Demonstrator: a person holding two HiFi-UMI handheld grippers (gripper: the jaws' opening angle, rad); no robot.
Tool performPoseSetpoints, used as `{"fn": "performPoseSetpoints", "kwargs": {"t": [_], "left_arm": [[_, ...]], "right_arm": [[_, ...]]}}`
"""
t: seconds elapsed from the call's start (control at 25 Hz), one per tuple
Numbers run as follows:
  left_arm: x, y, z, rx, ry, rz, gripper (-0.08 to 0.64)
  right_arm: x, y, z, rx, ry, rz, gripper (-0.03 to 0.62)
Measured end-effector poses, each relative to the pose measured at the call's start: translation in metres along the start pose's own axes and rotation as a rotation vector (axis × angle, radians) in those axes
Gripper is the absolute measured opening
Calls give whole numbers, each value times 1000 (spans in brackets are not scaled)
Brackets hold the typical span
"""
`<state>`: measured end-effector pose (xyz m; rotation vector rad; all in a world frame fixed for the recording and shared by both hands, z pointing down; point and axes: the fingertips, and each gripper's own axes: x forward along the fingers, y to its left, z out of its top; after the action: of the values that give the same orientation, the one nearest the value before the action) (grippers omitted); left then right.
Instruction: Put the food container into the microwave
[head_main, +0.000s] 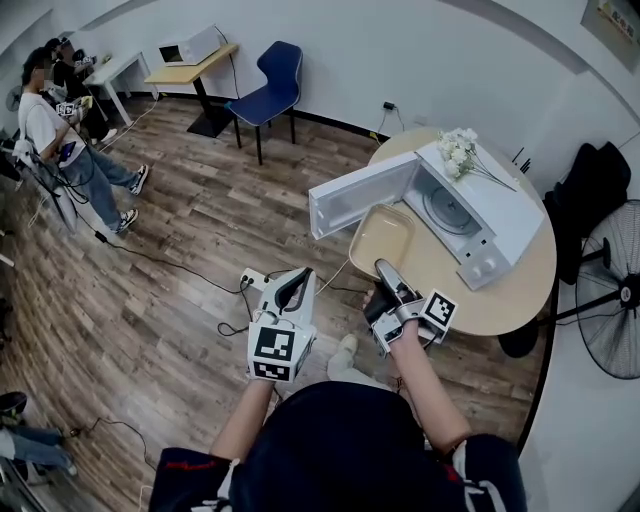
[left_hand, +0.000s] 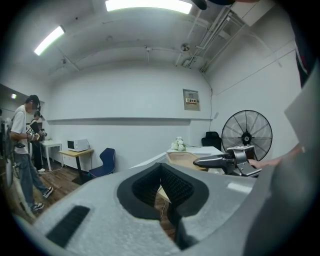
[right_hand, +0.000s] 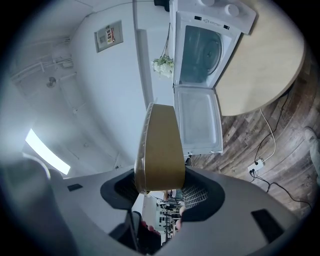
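Observation:
A white microwave stands on the round wooden table with its door swung open to the left. My right gripper is shut on the near rim of a tan, shallow food container, holding it in the air just in front of the open cavity. In the right gripper view the container rises edge-on from between the jaws of the right gripper, with the microwave cavity and door beyond. My left gripper hangs over the floor left of the table, shut and holding nothing; its pads meet.
White flowers lie on top of the microwave. A standing fan and a dark jacket are right of the table. A power strip with cables lies on the wood floor. A blue chair and people are further off.

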<state>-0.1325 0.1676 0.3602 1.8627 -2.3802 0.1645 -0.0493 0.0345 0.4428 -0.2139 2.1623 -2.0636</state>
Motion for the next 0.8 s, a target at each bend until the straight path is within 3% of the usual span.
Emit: {"fn": "performPoseSetpoints", "kwargs": {"t": [0.4,0.8], "left_arm": [[98,5,27,34,-9,-56,15],[174,-14,31,68,34,-114,15]], "right_arm": [[56,-1,82,-5,-29,-12,227],[64,-21,147,39,-83,-36,227]]}}
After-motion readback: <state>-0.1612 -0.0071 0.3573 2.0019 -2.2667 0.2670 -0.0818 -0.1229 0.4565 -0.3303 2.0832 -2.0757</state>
